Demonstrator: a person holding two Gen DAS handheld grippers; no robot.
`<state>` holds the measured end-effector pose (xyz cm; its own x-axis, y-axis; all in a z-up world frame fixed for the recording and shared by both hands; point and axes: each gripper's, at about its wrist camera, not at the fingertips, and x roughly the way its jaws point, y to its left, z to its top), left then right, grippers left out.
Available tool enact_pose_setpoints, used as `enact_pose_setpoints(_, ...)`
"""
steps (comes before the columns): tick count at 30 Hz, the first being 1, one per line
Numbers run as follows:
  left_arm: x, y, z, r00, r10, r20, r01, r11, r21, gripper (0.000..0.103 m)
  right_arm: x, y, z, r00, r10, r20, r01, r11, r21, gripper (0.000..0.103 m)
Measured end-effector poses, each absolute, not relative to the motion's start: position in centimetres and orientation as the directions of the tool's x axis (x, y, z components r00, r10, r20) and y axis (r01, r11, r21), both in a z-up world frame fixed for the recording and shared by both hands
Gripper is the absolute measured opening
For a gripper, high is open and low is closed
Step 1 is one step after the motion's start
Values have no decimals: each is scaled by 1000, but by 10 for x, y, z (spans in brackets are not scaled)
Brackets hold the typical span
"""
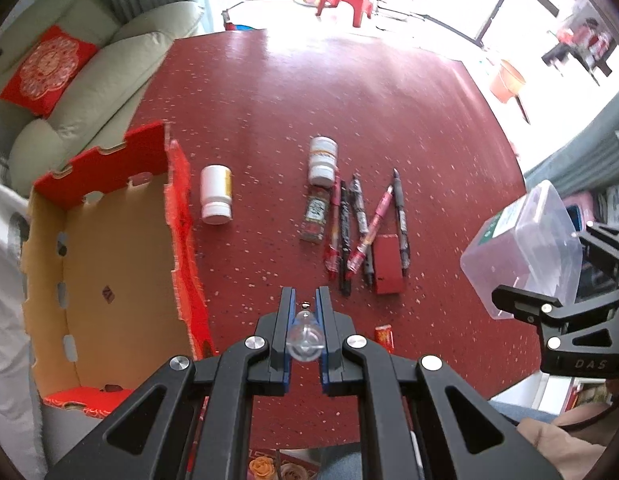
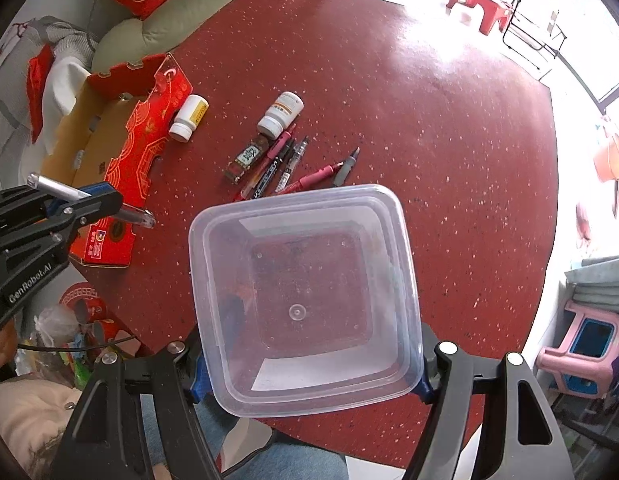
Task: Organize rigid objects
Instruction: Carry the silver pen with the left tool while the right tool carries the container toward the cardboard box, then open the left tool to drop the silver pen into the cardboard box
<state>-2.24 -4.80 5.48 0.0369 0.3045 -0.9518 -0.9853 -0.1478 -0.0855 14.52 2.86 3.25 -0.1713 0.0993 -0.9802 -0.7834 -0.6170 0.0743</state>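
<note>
A: Let us go from left to right. What is at the far left?

B: The cardboard box (image 1: 109,240), open at the top, with red outside walls. It stands at the left edge of the red table (image 1: 309,100). Just beside it, on the right, lies a white bottle (image 1: 216,195) on its side.

A: And the left gripper (image 1: 304,300)?

B: Its jaws are closed tight on a clear pen (image 1: 305,338). In the right wrist view the pen (image 2: 89,202) sticks out on both sides of the jaws, the cap end up and away, the tip down toward the table. It hangs above the table, near the corner of the box, touching nothing.

A: What lies in the middle?

B: A second white bottle (image 1: 322,160), a small dark bottle (image 1: 314,216), a row of pens (image 1: 363,228) and a small red box (image 1: 388,264). The pens' long axes run away from the person, nearly parallel.

A: And at the right?

B: The right gripper (image 2: 309,384) is clamped on the near wall of the clear plastic container (image 2: 305,300), fingers (image 2: 197,380) wide apart. The container is lifted, mouth toward the camera, and I see nothing in it.

A: So which relation matters now?

B: I judge that the pen goes into the container, which is to the right of the left gripper. The pen's long axis is steep, so its tip could go in first.
</note>
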Motion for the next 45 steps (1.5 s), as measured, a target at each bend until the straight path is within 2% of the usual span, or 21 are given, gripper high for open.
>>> enact_pose_setpoints(14,-92,-73,76,-7,379,-925,-910,-385,-151,11,76,37,61,-220,131,-967,-707,-704,66,73)
enact_pose_setpoints(17,-113,-83,79,-40,384,-922,-881,-448,-149,11,48,31,69,-255,128,-958,-660,-747,76,64)
enact_pose_setpoints(19,-126,-90,79,-59,382,-922,-864,-482,-144,11,29,28,71,-277,117,-954,-628,-773,87,63)
enact_pose_setpoints(20,-133,-94,79,-68,378,-923,-855,-499,-142,11,20,26,71,-285,105,-953,-610,-786,96,55)
enact_pose_setpoints(21,-141,-98,77,-78,374,-924,-843,-520,-139,11,12,26,69,-288,98,-953,-592,-800,97,53)
enact_pose_setpoints(25,-161,-108,70,-103,346,-932,-814,-568,-121,11,-1,30,59,-285,85,-955,-586,-804,104,53)
enact_pose_setpoints(29,-171,-114,57,-112,312,-943,-800,-591,-100,11,3,33,35,-226,47,-973,-594,-798,100,70)
enact_pose_setpoints(32,-175,-115,48,-106,294,-950,-792,-603,-98,11,4,27,13,-183,-4,-983,-607,-786,116,72)
enact_pose_setpoints(37,-184,-112,35,-107,270,-957,-793,-604,-82,11,-2,18,-17,-203,-151,-968,-659,-710,249,72)
enact_pose_setpoints(38,-186,-111,33,-109,266,-958,-792,-605,-78,11,-3,19,-21,-215,-172,-961,-676,-684,273,75)
enact_pose_setpoints(39,-189,-110,30,-111,261,-959,-790,-609,-74,11,-4,22,-25,-229,-189,-955,-701,-648,297,90)
enact_pose_setpoints(40,-192,-109,27,-111,254,-961,-786,-614,-72,11,-5,24,-27,-246,-196,-949,-722,-616,315,94)
enact_pose_setpoints(42,-198,-107,21,-108,243,-964,-780,-622,-69,11,-8,29,-34,-275,-208,-939,-758,-553,345,95)
enact_pose_setpoints(45,-201,-106,9,-108,221,-969,-783,-619,-54,11,-17,32,-47,-237,-206,-949,-806,-504,310,95)
